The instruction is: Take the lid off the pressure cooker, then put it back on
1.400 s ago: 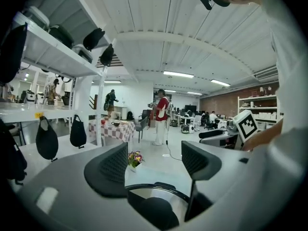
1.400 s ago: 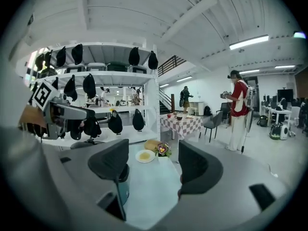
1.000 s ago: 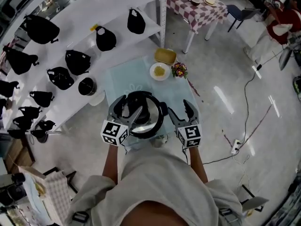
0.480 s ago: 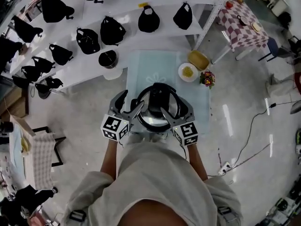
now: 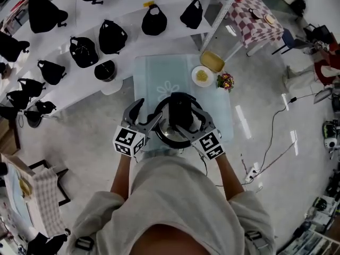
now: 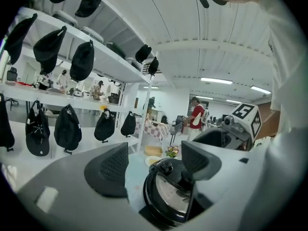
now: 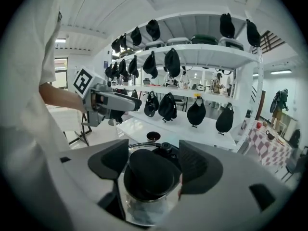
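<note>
Overall: a person stands over a pale tabletop (image 5: 151, 81) with one gripper on either side of the pressure cooker (image 5: 169, 134).
Pressure cooker: upright at the near end of the tabletop, close to the person's body.
Lid: the lid (image 6: 168, 196) sits on the pot, metal surface facing up, with a small valve knob (image 6: 166, 166) near its far rim.
Lid handle: the black lid handle (image 7: 151, 174) rises from the middle of the lid.
Right gripper: the right gripper (image 7: 154, 160) is over the lid with jaws wide apart and one pad on each side of the lid handle. It cannot be told whether the pads touch the handle, and nothing is clamped.
Left gripper: the left gripper (image 6: 155, 161) is at the cooker's left side, jaws wide apart with nothing between them. The pad nearer the cooker is just beside the lid rim.
Far end of tabletop: a white plate (image 5: 201, 76) of yellow food, a yellow dish (image 5: 212, 61) and a small bunch of flowers (image 5: 225, 81), all well apart from the cooker.
Surroundings: white shelves (image 5: 69, 97) carry black bags (image 5: 112, 36).
</note>
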`<state>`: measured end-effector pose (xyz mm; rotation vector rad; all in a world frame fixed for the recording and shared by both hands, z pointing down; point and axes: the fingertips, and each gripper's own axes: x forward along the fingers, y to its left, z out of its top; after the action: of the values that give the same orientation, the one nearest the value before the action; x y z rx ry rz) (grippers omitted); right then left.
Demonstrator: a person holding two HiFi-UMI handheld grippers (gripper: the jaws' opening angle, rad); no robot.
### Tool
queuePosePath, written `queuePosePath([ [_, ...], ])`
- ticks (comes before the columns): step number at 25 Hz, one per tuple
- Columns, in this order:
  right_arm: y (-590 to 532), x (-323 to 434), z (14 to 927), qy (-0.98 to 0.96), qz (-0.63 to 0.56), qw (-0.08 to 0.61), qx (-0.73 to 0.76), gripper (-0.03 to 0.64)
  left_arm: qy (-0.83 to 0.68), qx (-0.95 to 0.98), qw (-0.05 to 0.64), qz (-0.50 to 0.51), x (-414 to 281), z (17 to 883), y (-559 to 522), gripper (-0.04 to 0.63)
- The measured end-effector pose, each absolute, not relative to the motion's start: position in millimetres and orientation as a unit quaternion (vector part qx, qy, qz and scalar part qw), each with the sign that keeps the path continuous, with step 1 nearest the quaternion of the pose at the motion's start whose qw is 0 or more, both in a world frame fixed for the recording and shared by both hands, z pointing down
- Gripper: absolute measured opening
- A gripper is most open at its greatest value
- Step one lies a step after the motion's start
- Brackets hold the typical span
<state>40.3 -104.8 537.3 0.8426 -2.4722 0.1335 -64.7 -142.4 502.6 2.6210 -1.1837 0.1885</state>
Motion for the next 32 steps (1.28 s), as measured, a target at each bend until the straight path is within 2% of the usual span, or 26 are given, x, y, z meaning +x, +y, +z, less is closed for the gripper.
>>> queuePosePath([
  [7, -97, 31, 561, -0.892, 0.02, 0.377, 0.249, 0.302, -0.39, 0.909, 0.134, 0.063, -89, 506, -143, 0.331],
  [18, -85, 24, 587, -0.843, -0.057, 0.53, 0.066, 0.304, -0.389, 0.909, 0.141, 0.056, -100, 511, -134, 0.331],
  [24, -84, 30, 596, -0.813, -0.075, 0.578, -0.001, 0.302, -0.398, 0.904, 0.142, 0.057, -107, 514, -131, 0.331],
  [32, -88, 28, 611, -0.797, -0.052, 0.601, -0.033, 0.302, -0.41, 0.899, 0.143, 0.059, -114, 515, -133, 0.331],
])
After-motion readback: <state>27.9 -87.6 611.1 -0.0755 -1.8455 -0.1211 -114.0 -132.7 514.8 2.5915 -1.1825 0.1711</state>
